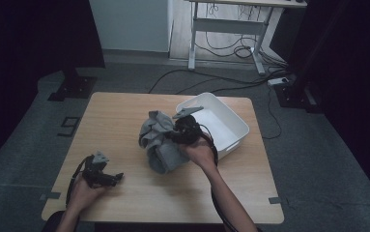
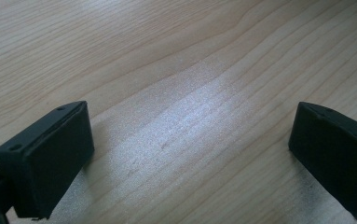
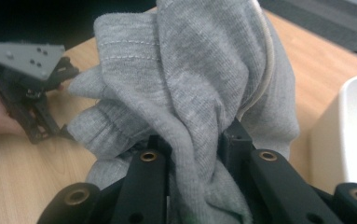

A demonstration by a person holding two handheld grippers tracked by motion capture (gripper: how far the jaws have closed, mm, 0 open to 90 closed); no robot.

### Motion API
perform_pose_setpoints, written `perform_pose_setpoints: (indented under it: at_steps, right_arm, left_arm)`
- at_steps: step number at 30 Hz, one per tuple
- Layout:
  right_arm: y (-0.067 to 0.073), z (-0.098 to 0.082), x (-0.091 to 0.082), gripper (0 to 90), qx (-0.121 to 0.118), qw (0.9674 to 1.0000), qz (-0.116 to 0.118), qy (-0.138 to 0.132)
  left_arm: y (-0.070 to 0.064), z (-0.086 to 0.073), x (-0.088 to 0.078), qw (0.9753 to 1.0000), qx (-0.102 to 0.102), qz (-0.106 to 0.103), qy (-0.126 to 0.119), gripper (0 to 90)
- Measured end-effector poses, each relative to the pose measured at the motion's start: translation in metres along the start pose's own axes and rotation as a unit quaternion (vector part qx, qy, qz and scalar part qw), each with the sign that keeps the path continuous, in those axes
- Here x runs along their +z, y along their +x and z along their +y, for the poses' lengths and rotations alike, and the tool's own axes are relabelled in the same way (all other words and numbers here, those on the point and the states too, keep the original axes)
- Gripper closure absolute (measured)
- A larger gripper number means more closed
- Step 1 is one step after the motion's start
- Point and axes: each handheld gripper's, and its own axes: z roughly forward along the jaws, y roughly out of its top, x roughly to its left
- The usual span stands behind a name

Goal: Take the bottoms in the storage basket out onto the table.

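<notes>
Right tool (image 1: 180, 131) gripping bunched grey garment (image 1: 159, 142), jaws pinching fold, garment hanging onto table (image 1: 120, 116) beside white bin (image 1: 231, 123). Left tool (image 1: 106, 178) resting wide, holding nothing. Next likely: carrying garment into bin, keeping pinch firm.

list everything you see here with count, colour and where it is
sweatshirt: 1, grey, bunched at the table's middle, pinched in the right tongs
bin: 1, white, rectangular, at the table's far right
table: 1, light wood, centre of the high view
desk frame: 1, white, on the floor beyond the table
cables: several, black, on the grey floor behind the table
left tongs: 1, black, near the table's left front, jaws apart over bare wood
right tongs: 1, black, shut on the sweatshirt beside the bin
hands: 2, each holding one of the tongs
</notes>
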Motion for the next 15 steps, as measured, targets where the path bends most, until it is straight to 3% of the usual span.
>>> perform_pose_setpoints:
  at_steps: [15]
  right_arm:
    - [0.012,-0.054,0.057,73.8,-0.011,0.9993,0.014,0.032]
  left_arm:
    - [0.0,0.0,0.0,1.0,0.0,0.0,0.0,0.0]
